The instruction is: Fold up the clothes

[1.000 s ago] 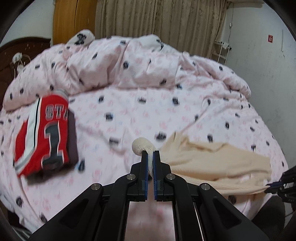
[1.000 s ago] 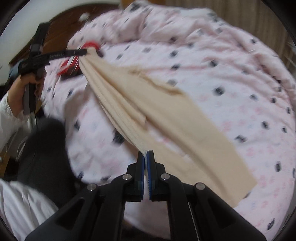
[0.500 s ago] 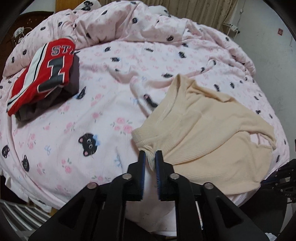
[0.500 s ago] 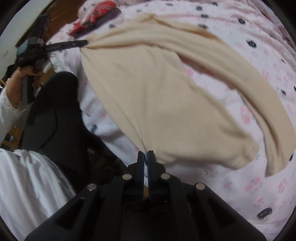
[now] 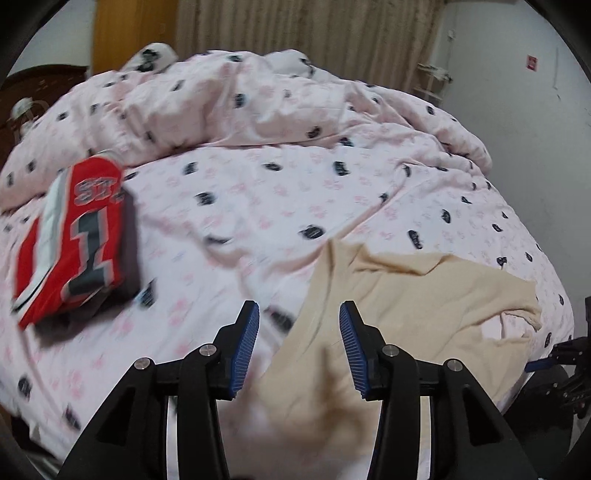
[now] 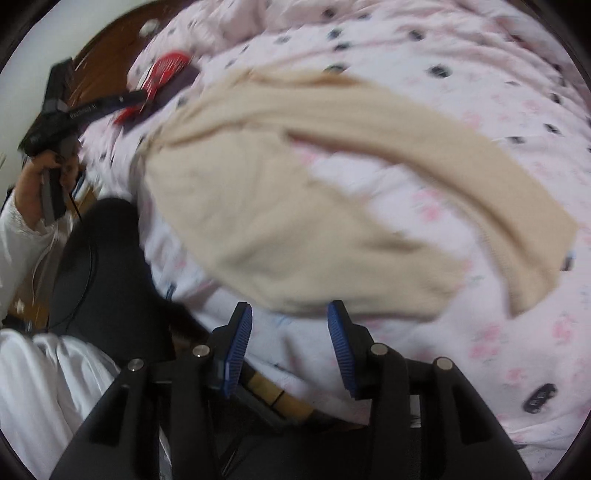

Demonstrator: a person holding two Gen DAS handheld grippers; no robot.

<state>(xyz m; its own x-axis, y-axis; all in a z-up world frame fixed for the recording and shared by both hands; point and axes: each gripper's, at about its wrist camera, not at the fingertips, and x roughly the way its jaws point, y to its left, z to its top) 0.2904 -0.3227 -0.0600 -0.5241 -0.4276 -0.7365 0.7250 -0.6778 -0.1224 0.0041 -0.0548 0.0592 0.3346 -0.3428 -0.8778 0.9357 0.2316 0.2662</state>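
- Pink bedding printed with small dark cats covers the bed (image 5: 295, 192), which fills both views; every place below is given from the cream top (image 5: 424, 306).
- Nearest, the left gripper (image 5: 298, 350) hangs over the near left edge of the cream top. Its jaws are opening, with cloth showing under the gap but no pad pressing on it.
- At the top's other near corner, the right gripper (image 6: 290, 347) has its jaws opening too, and the hem lies just beyond its blue pads, free of them.
- I judge the step to be the release: the top now lies spread on the bed with 1 long sleeve (image 6: 406, 129) stretched across.
- Next likely calls for gripping a sleeve or side edge and carrying it over the body without dragging the rest.
- Left of the top and well apart, a folded red jersey (image 5: 74, 240) marked 1 rests on something dark.
- Beyond the top lies a rumpled duvet (image 5: 240, 107), then tan curtains (image 5: 306, 29) and a white wall (image 5: 517, 92).
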